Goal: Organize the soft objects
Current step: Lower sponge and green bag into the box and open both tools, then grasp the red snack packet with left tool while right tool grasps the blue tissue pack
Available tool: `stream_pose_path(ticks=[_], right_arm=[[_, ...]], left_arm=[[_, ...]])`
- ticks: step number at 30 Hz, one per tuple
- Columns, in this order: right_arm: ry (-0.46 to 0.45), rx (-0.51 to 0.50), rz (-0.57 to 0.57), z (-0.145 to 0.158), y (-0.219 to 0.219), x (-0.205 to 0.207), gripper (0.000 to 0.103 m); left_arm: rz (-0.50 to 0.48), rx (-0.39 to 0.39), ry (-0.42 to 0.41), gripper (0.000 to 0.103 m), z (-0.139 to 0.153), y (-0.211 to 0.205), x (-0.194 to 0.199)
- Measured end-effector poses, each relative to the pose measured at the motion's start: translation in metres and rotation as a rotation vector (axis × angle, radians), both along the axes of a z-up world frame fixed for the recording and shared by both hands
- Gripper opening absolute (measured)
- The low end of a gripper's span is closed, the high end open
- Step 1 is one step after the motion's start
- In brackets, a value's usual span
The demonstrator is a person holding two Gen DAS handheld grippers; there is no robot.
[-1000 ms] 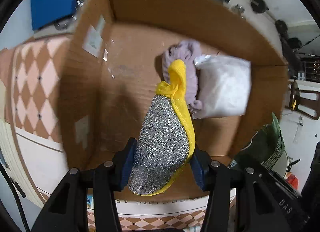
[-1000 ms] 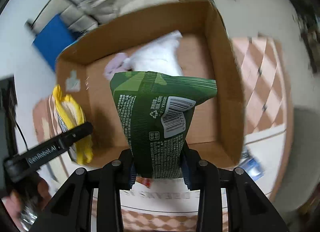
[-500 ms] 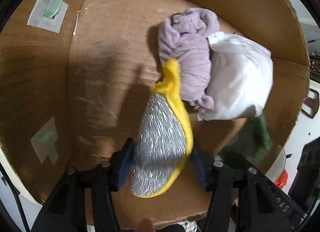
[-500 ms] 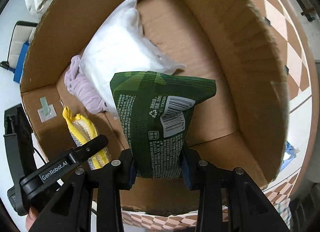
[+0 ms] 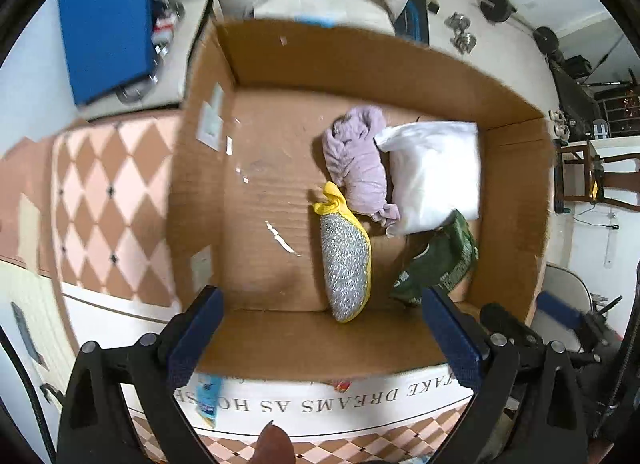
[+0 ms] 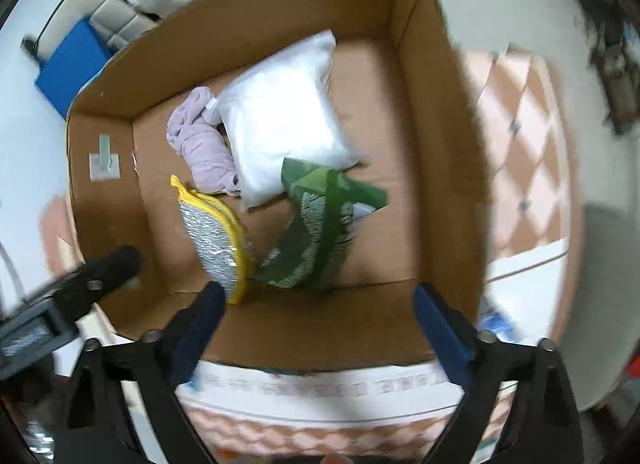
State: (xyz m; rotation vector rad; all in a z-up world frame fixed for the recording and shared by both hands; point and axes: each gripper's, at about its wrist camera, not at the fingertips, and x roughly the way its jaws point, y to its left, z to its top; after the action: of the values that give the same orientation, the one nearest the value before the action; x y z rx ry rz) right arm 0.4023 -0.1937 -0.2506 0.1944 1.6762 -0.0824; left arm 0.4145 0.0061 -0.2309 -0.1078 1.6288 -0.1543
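Release looks like the step in hand: both claws stand above the near rim of the cardboard box [image 5: 384,64] with nothing between their fingers. The left claw [image 5: 324,338] is spread wide and holds nothing; the right claw [image 6: 320,324] is likewise wide apart and holds nothing.

Four soft things lie on the box floor, one of each. In the left wrist view the scrub pad [image 5: 346,264], silver-faced with a yellow edge, sits just right of the frame centre, its yellow tip pointing up the picture. Above it and to the right lies the lilac cloth [image 5: 360,164], bunched and touching the white pillow pack [image 5: 436,172] on its right. The green packet [image 5: 440,260] lies at lower right, its upper end against the white pack's lower corner. The right wrist view shows the same cluster, with the green packet overlapping the pillow pack's lower corner and lying just beside the scrub pad.

Left half of the box floor is bare cardboard with scraps of tape [image 5: 282,238].

Next move, as I judge it, calls for lifting both claws clear of the box and looking for any soft thing outside it; none is plainly visible on the checkered table [image 5: 104,200], and the right wrist view is blurred.
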Motion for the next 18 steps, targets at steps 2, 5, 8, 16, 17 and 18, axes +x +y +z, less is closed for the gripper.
stream_pose_path(ticks=[2,5,8,16,17,18], right_arm=[[-0.038,-0.043,0.044,0.013,0.003,-0.005,0.099],[-0.100,-0.090,0.095,0.034,0.011,-0.017,0.103],[-0.155,-0.110,0.116,0.052,0.015,-0.030,0.103],[-0.257,-0.050,0.030,0.068,-0.012,-0.088,0.103],[-0.257,-0.053,-0.005,0.063,-0.023,-0.099,0.103],[-0.246,-0.059,-0.046,0.056,-0.037,-0.112,0.103]], left_arm=[[-0.008,0.026,-0.046,0.101,0.015,0.006,-0.009],[-0.012,0.056,-0.098,0.101,0.029,0.010,-0.027],[0.010,0.057,-0.124,0.101,0.038,0.012,-0.031],[0.255,-0.082,-0.019,0.101,-0.005,0.032,-0.097],[0.293,-0.094,0.024,0.101,-0.023,0.033,-0.106],[0.320,-0.095,0.058,0.101,-0.039,0.033,-0.112]])
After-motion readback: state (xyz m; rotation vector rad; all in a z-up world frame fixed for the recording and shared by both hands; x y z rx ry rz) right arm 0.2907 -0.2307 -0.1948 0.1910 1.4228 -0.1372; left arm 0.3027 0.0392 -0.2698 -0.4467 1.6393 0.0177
